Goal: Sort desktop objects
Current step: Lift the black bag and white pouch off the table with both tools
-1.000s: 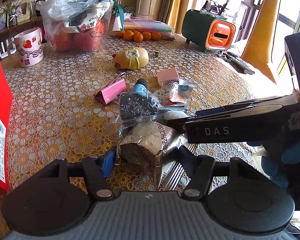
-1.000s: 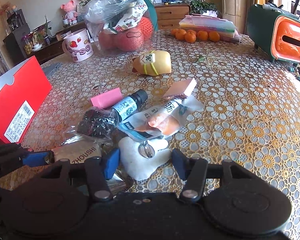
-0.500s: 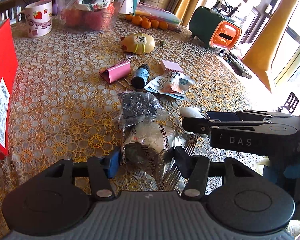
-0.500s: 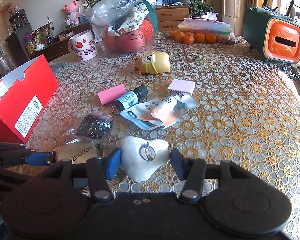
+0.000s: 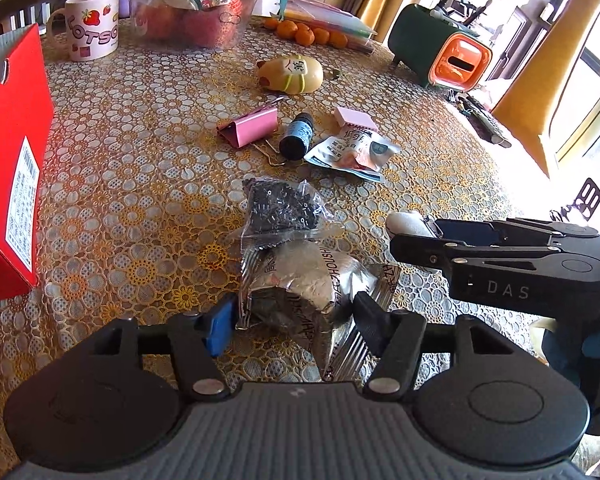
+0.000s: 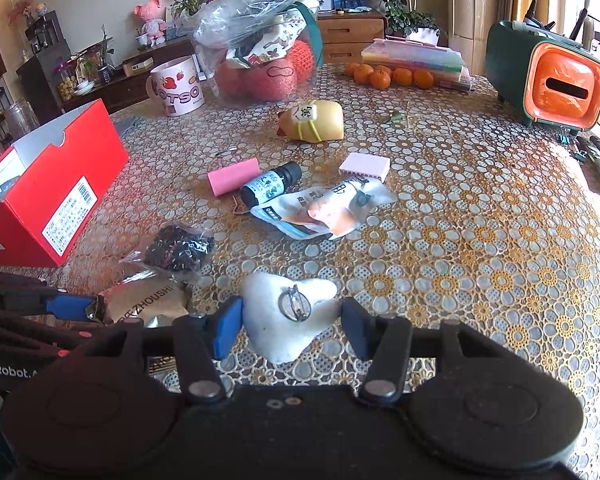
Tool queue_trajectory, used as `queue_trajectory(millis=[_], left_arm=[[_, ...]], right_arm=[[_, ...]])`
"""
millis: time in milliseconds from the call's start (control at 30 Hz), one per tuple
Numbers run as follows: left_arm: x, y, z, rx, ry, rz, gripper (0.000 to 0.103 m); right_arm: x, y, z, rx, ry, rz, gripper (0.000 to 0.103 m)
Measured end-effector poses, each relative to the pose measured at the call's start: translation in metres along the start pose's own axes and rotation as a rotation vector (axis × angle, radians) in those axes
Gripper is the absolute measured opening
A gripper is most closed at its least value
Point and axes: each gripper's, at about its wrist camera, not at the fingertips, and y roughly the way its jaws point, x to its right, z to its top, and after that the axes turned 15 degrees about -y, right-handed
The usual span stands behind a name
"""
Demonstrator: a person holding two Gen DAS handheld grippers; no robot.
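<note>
My left gripper (image 5: 294,314) is shut on a silver foil snack packet (image 5: 304,284) and holds it above the table; the packet also shows in the right wrist view (image 6: 146,304). My right gripper (image 6: 290,326) is shut on a white plush badge (image 6: 288,314) with a metal pin clasp. On the table lie a clear bag of black bits (image 5: 282,206), a pink binder clip (image 5: 250,124), a small dark bottle (image 5: 298,136), a white snack sachet (image 5: 352,152), a pink notepad (image 5: 356,118) and a yellow pig toy (image 5: 294,74).
An open red box (image 6: 48,200) stands at the left. At the back are a strawberry mug (image 6: 178,86), a plastic bag of fruit (image 6: 260,52), several oranges (image 6: 388,74) and a green and orange tissue box (image 6: 548,76). The right gripper's body (image 5: 512,264) crosses the left wrist view.
Both grippers have risen and pulled back from the table, each with its item held. The table items look smaller and farther away.
</note>
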Motion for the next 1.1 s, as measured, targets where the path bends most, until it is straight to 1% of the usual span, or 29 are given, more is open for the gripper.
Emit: queue_trajectory(millis=[33, 67, 133, 233, 400, 467, 600, 700, 900, 1033, 1067, 1100], left_arm=[[0.000, 0.000, 0.000, 0.005, 0.006, 0.010, 0.071], [0.000, -0.001, 0.001, 0.007, 0.012, 0.022, 0.073], [0.001, -0.003, 0.003, 0.011, 0.029, 0.021, 0.073], [0.001, -0.009, 0.009, 0.030, 0.038, 0.034, 0.079], [0.006, -0.007, 0.033, 0.054, 0.033, 0.047, 0.080], [0.012, -0.002, 0.040, 0.048, 0.047, 0.053, 0.080], [0.029, 0.016, 0.052, 0.031, 0.106, 0.066, 0.080], [0.034, 0.028, 0.059, 0.007, 0.103, 0.062, 0.080], [0.037, 0.051, 0.065, -0.040, 0.119, 0.086, 0.080], [0.034, 0.057, 0.065, -0.038, 0.110, 0.096, 0.079], [0.033, 0.056, 0.066, -0.036, 0.098, 0.089, 0.078], [0.032, 0.056, 0.066, -0.033, 0.090, 0.087, 0.075]], right_arm=[[0.000, 0.001, 0.000, -0.002, -0.003, 0.000, 0.053], [0.000, 0.001, -0.001, -0.004, -0.005, 0.001, 0.053], [0.000, 0.003, -0.002, -0.009, -0.006, 0.004, 0.053], [0.002, 0.005, -0.003, -0.014, -0.006, 0.009, 0.053], [0.005, 0.009, -0.004, -0.022, -0.007, 0.014, 0.054], [0.007, 0.011, -0.004, -0.028, -0.007, 0.015, 0.054], [0.009, 0.014, -0.006, -0.029, -0.015, 0.021, 0.054], [0.009, 0.015, -0.005, -0.028, -0.018, 0.024, 0.055], [0.011, 0.017, -0.006, -0.027, -0.019, 0.036, 0.055], [0.010, 0.018, -0.006, -0.025, -0.028, 0.033, 0.056], [0.009, 0.018, -0.006, -0.025, -0.029, 0.032, 0.056], [0.009, 0.018, -0.006, -0.025, -0.030, 0.032, 0.056]])
